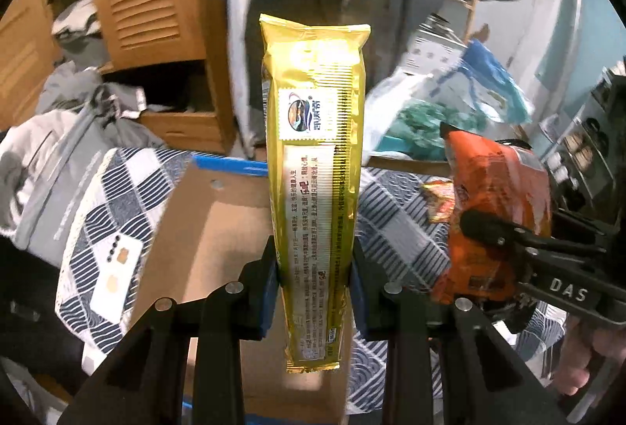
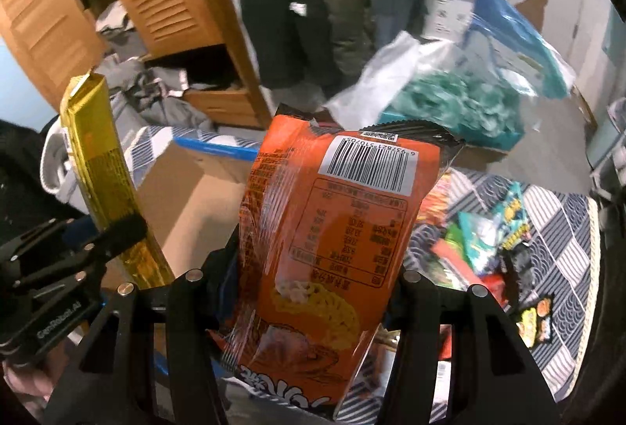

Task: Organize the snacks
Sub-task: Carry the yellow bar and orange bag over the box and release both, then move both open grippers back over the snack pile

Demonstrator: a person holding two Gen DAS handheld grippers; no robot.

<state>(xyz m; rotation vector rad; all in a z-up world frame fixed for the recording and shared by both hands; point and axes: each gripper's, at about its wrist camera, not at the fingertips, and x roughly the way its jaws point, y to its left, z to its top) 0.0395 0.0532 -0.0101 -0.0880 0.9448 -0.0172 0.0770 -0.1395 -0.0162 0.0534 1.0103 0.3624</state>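
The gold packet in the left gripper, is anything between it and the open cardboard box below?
Nothing visible. The gold packet, clamped in the left gripper, hangs over the open cardboard box, whose visible floor looks bare. The orange packet in the right gripper is off to the side.

Left gripper [image 1: 315, 268]: matte black linkage arms with round silver rivets and blue pads [image 1: 270, 292] inside its 2 fingers. Right gripper [image 2: 309, 292]: the same black frame and silver rivets; its side carries white "DAS" lettering. White "GenRobot.AI" lettering marks the left gripper's side.
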